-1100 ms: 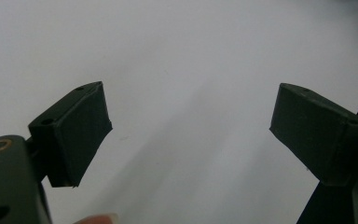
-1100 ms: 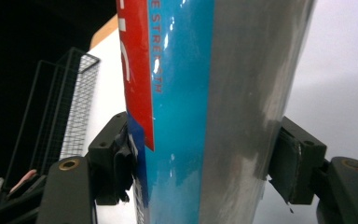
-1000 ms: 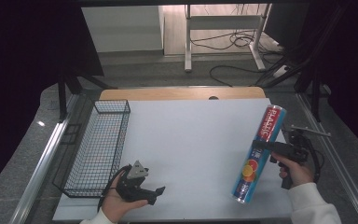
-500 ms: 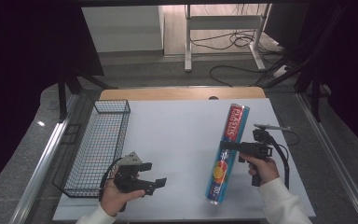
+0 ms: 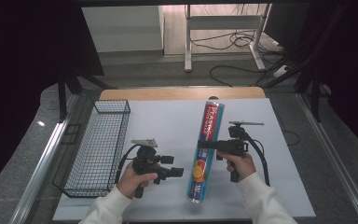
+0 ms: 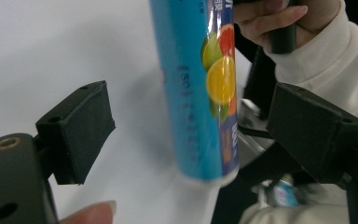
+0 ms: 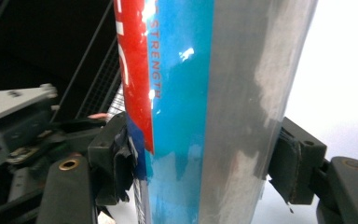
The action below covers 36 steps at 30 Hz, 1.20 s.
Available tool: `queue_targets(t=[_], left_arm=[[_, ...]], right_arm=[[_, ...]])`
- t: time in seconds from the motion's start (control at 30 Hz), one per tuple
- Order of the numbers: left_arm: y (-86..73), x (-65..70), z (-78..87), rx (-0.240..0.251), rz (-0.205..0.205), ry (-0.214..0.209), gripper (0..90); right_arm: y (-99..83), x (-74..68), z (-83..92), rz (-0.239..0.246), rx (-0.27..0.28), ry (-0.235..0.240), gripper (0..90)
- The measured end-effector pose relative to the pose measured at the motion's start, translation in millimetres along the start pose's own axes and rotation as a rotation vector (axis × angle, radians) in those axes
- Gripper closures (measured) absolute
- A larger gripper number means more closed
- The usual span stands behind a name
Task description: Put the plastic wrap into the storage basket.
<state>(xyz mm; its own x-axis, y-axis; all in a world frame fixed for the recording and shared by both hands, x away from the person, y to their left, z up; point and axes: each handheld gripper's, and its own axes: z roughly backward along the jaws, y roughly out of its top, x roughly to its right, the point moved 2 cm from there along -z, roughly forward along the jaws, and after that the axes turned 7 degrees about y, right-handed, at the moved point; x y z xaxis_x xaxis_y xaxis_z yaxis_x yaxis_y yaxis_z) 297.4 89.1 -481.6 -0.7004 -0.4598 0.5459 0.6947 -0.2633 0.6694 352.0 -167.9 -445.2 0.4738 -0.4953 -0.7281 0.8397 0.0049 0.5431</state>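
Table (image 5: 168,116), white-topped, carries everything here, with the black wire basket (image 5: 98,149) along its left edge, in the same spot as a second ago. Next in size comes the long tube (image 5: 204,154), blue with a red band at the far end and fruit pictures near the end closest to the person; a second ago it was over the right part of the table near the right edge, and now it sits over the middle, lying lengthwise from the far edge toward the near edge and tilted only slightly. The right gripper (image 5: 214,144) has travelled with it from the right side toward the centre, its jaws clamped on the tube's middle, and the right gripper view shows both pads pressed against the tube's sides (image 7: 205,116). The left gripper (image 5: 177,171), near the front edge just right of the basket, has shifted rightward toward the tube's near end; its jaws have just been closing a little yet stand wide, and in the left gripper view the tube (image 6: 198,93) lies beyond the two pads without either touching it.
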Motion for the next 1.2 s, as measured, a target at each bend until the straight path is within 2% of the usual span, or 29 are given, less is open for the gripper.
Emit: queue_targets(t=[0.07, 0.17, 0.27, 0.3, 0.37, 0.43, 0.5, 0.67, 0.77, 0.9, 1.07, 1.2], left_arm=[[3.2, -2.5, -7.1, -0.004, 0.009, -0.032, 15.0], [8.6, -4.5, -12.9, 0.022, 0.015, -0.050, 17.9], [11.9, -8.2, -15.1, 0.042, 0.039, -0.111, 22.2], [12.0, -9.4, -15.9, 0.040, 0.045, -0.119, 21.6], [11.5, -12.3, -19.3, 0.027, 0.056, -0.119, 20.9], [10.8, -11.7, -22.4, 0.013, 0.049, -0.131, 21.2], [10.6, -10.7, -24.8, 0.003, 0.039, -0.117, 20.8], [9.9, -13.8, -30.8, -0.017, 0.066, -0.105, 25.9], [9.2, -14.4, -33.1, -0.009, 0.068, -0.119, 30.9], [9.3, -14.6, -34.0, -0.019, 0.063, -0.119, 31.6], [9.6, -14.0, -33.8, 0.002, 0.064, -0.107, 31.8], [10.0, -15.9, -31.4, 0.015, 0.092, -0.141, 31.9]], right_arm=[[0.1, -6.4, -6.8, 0.015, -0.004, 0.021, 32.0], [-0.4, -11.6, -12.2, 0.024, -0.009, 0.030, 32.0], [-1.4, -16.3, -18.8, 0.035, -0.014, 0.036, 32.1], [-1.9, -17.8, -20.8, 0.037, -0.015, 0.041, 32.0], [-2.9, -20.7, -25.5, 0.040, -0.017, 0.047, 32.0], [-3.6, -22.5, -29.3, 0.044, -0.023, 0.048, 32.0], [-4.4, -24.3, -33.5, 0.050, -0.029, 0.049, 32.0], [-5.9, -28.0, -40.7, 0.058, -0.038, 0.060, 32.0], [-6.7, -30.7, -43.2, 0.059, -0.037, 0.069, 32.1], [-6.4, -30.4, -43.7, 0.069, -0.044, 0.065, 32.0], [-5.2, -28.9, -43.3, 0.084, -0.042, 0.070, 31.4], [-4.0, -29.1, -41.0, 0.098, -0.031, 0.073, 25.4]])
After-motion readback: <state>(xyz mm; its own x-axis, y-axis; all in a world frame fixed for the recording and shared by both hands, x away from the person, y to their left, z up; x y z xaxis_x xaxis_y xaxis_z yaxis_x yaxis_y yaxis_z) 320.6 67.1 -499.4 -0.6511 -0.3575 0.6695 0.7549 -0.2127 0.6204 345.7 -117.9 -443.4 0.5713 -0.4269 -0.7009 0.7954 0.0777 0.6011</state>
